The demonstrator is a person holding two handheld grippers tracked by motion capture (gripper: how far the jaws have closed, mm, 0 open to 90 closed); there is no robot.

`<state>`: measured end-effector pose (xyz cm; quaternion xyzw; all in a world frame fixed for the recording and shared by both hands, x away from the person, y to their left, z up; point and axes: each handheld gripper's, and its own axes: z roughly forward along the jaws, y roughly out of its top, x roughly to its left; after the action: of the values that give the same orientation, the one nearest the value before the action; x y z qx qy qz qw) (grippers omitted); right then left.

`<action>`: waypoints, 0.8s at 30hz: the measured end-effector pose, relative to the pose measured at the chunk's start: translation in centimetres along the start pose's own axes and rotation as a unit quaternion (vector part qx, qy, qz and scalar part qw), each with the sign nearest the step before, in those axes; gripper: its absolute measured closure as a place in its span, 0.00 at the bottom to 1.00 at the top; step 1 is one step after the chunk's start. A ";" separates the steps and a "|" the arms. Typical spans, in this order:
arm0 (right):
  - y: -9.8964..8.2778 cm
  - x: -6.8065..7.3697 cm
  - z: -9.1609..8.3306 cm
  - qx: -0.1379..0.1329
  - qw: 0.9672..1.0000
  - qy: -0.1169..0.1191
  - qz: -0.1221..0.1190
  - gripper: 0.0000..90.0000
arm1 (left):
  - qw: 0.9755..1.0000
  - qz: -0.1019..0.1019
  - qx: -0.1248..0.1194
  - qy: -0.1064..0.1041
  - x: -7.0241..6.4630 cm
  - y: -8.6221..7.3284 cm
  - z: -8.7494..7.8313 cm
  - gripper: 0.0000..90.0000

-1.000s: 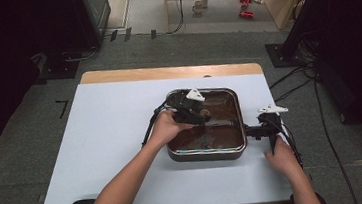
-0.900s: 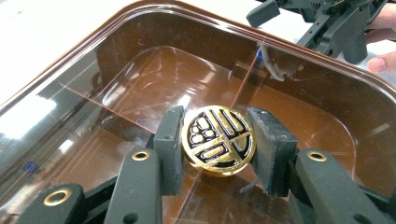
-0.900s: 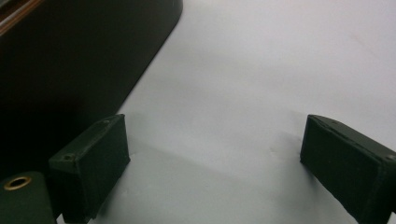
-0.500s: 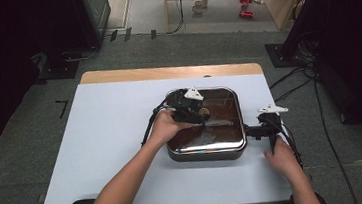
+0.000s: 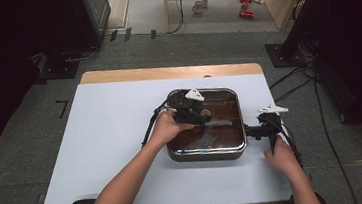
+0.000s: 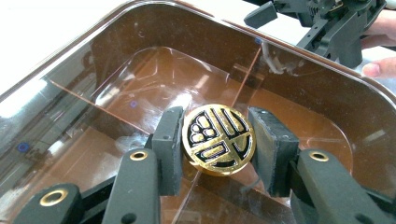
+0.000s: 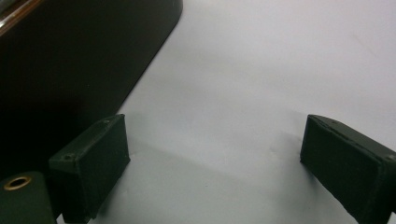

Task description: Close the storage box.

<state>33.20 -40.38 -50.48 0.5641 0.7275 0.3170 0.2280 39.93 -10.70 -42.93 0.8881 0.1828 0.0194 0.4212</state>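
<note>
A square dark pan (image 5: 209, 154) stands on the white table, covered by a brown see-through lid (image 6: 140, 84). A round gold-and-black knob (image 6: 218, 138) sits at the lid's middle and shows small in the high view (image 5: 204, 114). My left gripper (image 6: 217, 140) reaches over the pan from the left (image 5: 200, 116), shut on the knob with a pad against each side. Its jaws have just been opening slightly with the knob still between them. My right gripper (image 7: 215, 163) stands open on the table by the pan's right wall (image 5: 252, 133), nothing between its pads.
The pan's dark outer wall (image 7: 70, 60) is just left of the right gripper's jaws. Bare white table (image 5: 112, 138) spreads left of the pan. Cables trail off the table's right side (image 5: 288, 91). The table's wooden far edge (image 5: 166, 72) lies behind the pan.
</note>
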 end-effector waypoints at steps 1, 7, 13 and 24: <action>0.0 0.0 0.0 0.000 1.000 0.000 0.000 0.08 | 1.000 0.001 0.002 0.003 0.0 0.0 -0.1 0.62; 0.0 0.0 0.0 0.000 1.000 0.000 0.000 0.08 | 1.000 0.004 0.011 0.004 -0.2 0.2 -0.6 0.50; 0.0 0.0 0.0 0.000 1.000 0.000 0.000 0.08 | 1.000 -0.017 0.013 -0.004 -0.2 0.3 -1.4 0.42; 0.0 0.0 0.0 0.001 1.000 0.001 0.001 0.08 | 1.000 -0.031 0.001 -0.003 -0.6 -0.4 -3.0 0.43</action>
<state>33.21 -40.40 -50.47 0.5647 0.7274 0.3172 0.2268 38.69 -8.47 -41.22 0.8825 0.2089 0.0037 0.4214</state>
